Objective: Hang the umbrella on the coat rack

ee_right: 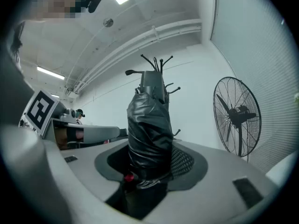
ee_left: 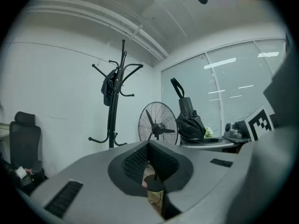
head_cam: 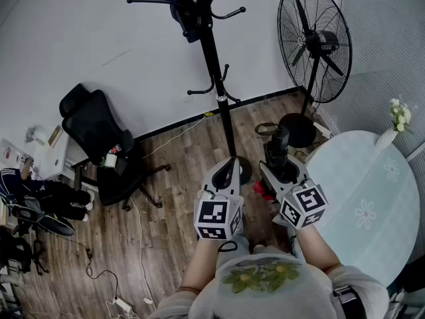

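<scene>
Wood-plank flooring [head_cam: 179, 158] runs up to a plain white wall [head_cam: 99, 38], and the tall black metal coat rack [head_cam: 219, 78] stands straight ahead of both tools, its pole rising just beyond the left gripper's tips. A dark bag [head_cam: 188, 5] hangs from one of its top hooks.

The right gripper [head_cam: 282, 168] is clenched on the folded black fabric umbrella [head_cam: 279, 153]. Its own view shows the dark bundle [ee_right: 149, 134] standing upright between the jaws, which press on its lower part, with the rack's hooks [ee_right: 156, 64] showing above and behind it. The umbrella's strap loop stands up from its far end (seen best from the left gripper view [ee_left: 189, 120]).

The left gripper [head_cam: 229, 171] sits just beside the right one, on its left. Its jaws meet at the tips with nothing grasped [ee_left: 149, 146], and the rack [ee_left: 112, 115] rises ahead of it and a little to the left.

A black pedestal fan [head_cam: 313, 42] stands ahead and to the right of the right gripper, and a round table under a pale flowered cloth [head_cam: 372, 178] lies at that gripper's right. A black office chair [head_cam: 96, 128] sits well off to the left gripper's left.
</scene>
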A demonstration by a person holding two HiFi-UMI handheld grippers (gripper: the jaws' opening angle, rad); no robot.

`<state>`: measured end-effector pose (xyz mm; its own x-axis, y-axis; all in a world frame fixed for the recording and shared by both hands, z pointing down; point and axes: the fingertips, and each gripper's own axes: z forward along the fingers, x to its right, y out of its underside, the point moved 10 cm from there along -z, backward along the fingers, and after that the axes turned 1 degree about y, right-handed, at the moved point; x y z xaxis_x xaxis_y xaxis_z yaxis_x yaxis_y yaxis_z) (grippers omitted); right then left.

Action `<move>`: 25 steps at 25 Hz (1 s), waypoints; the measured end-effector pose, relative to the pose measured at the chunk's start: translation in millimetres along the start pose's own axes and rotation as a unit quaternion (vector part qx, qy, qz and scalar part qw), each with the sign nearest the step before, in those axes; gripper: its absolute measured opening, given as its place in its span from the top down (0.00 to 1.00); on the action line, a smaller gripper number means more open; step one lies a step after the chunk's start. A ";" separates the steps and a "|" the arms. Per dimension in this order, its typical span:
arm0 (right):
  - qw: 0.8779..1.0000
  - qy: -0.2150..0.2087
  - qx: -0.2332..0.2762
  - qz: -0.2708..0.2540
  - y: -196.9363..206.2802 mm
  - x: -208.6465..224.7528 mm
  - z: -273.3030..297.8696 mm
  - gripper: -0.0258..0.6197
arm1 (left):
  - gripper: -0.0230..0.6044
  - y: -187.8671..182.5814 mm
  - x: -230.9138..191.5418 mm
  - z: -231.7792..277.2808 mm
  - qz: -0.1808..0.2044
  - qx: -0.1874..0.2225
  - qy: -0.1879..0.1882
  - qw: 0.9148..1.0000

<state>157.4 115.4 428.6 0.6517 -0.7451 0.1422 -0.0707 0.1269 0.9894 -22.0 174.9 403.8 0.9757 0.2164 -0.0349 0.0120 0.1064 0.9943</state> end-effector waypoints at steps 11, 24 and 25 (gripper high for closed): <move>1.000 0.001 0.023 0.009 -11.5 25.8 58.0 0.62 | 0.96 -5.9 -43.3 54.1 0.003 -0.002 0.015 1.000; 0.999 0.028 0.027 0.001 -22.6 47.8 139.0 0.62 | 0.96 -10.9 -119.9 112.6 0.001 -0.001 0.037 0.999; 0.999 0.031 0.027 0.001 -22.9 48.6 144.4 0.62 | 0.96 -11.5 -125.5 116.4 0.001 -0.001 0.040 0.999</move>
<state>81.6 -18.3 417.2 0.6970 -0.7026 0.1433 -0.1113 0.0914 0.9896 -119.1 33.5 408.5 0.9552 0.2932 -0.0401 0.0088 0.1070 0.9942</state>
